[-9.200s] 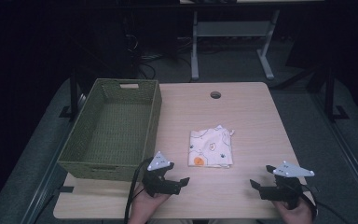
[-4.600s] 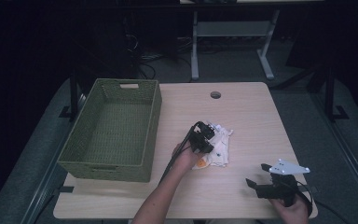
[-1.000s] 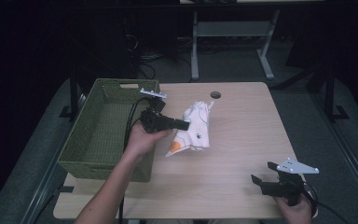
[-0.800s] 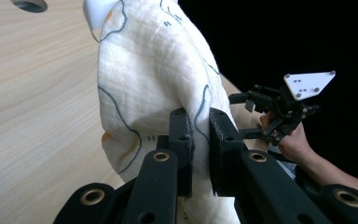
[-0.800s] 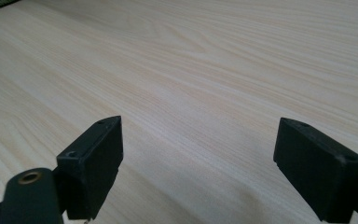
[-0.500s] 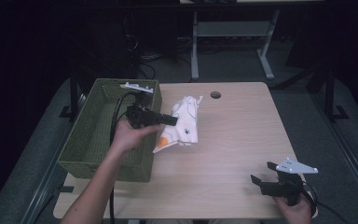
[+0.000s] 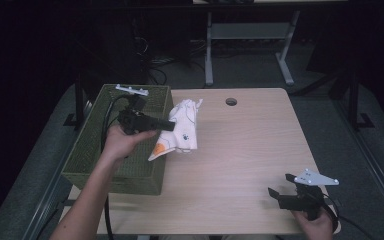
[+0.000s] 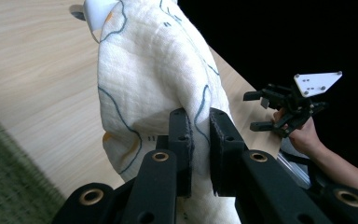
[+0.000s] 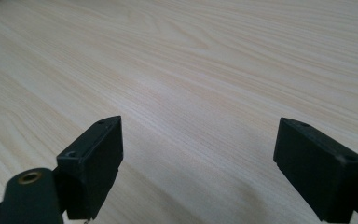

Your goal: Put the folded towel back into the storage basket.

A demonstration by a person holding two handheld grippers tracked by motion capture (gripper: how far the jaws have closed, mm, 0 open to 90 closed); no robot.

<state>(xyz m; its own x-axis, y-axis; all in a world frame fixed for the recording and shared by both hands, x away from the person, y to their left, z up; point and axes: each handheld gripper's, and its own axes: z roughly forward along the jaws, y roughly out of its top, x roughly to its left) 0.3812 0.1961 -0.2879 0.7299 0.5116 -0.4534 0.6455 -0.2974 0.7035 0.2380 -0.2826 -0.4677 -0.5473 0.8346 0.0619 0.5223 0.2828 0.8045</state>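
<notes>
A white cloth [image 7: 182,129] with blue line prints and an orange patch hangs in the air just right of the green basket [image 7: 92,150]. My left gripper [image 7: 171,125] is shut on its upper part; in the left gripper view both pads pinch a fold of the cloth [image 8: 158,79], with my left gripper [image 8: 200,135] seen from behind. My right gripper [image 7: 275,196] rests low near the table's front right corner. In the right gripper view my right gripper [image 9: 198,163] stands open over bare wood, nothing between its jaws.
The light wooden table [image 7: 250,145] has a round cable hole [image 7: 231,101] near its far edge. The woven basket takes up the table's left side. A metal stand [image 7: 250,35] and cables lie on the dark floor behind.
My left gripper has carried the cloth leftward and a little higher, toward the basket's near-right rim. The right gripper has stayed in place.
</notes>
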